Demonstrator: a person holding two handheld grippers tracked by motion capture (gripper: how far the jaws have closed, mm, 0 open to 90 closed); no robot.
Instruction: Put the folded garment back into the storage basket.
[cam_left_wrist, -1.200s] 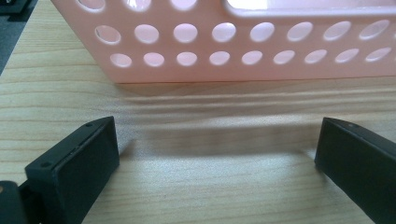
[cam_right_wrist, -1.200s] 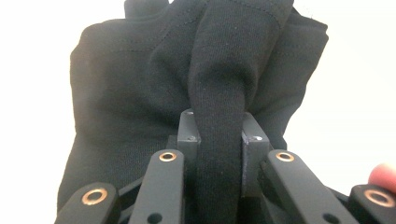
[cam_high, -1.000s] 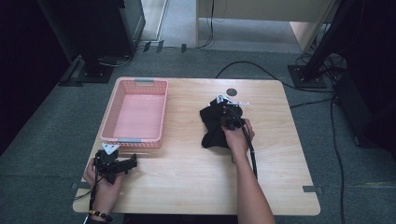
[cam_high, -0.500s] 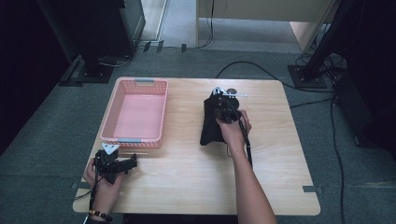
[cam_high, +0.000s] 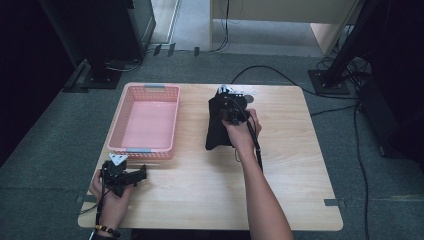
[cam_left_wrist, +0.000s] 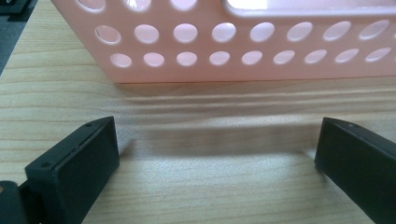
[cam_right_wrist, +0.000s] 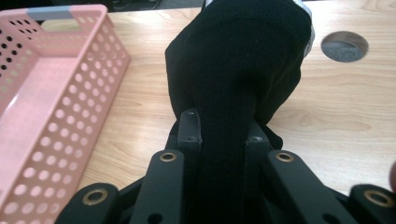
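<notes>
A black sock (cam_high: 218, 126) (cam_right_wrist: 238, 70) lies lengthwise on the wooden table (cam_high: 295, 165), right of a pink perforated basket (cam_high: 145, 122) (cam_right_wrist: 42, 107). My right gripper (cam_high: 231, 116) (cam_right_wrist: 223, 133) is shut on the sock, whose knit fabric is pinched between the two jaws and drapes away in front of them. My left gripper (cam_high: 131, 176) (cam_left_wrist: 215, 154) rests open near the table's front left corner. Its jaws stand wide apart on bare wood, just short of the basket's near wall (cam_left_wrist: 243, 42), with nothing between them.
A round cable hole (cam_right_wrist: 344, 45) is in the table behind the sock, beside a small white item (cam_high: 248, 93). Cables run over the grey carpet (cam_high: 300, 65) beyond the table. Dark stands and a cabinet (cam_high: 110, 30) sit at the back.
The right gripper has gathered the sock, pulling it from a spread, crumpled shape into a long narrow one. The left gripper has stayed where it was.
</notes>
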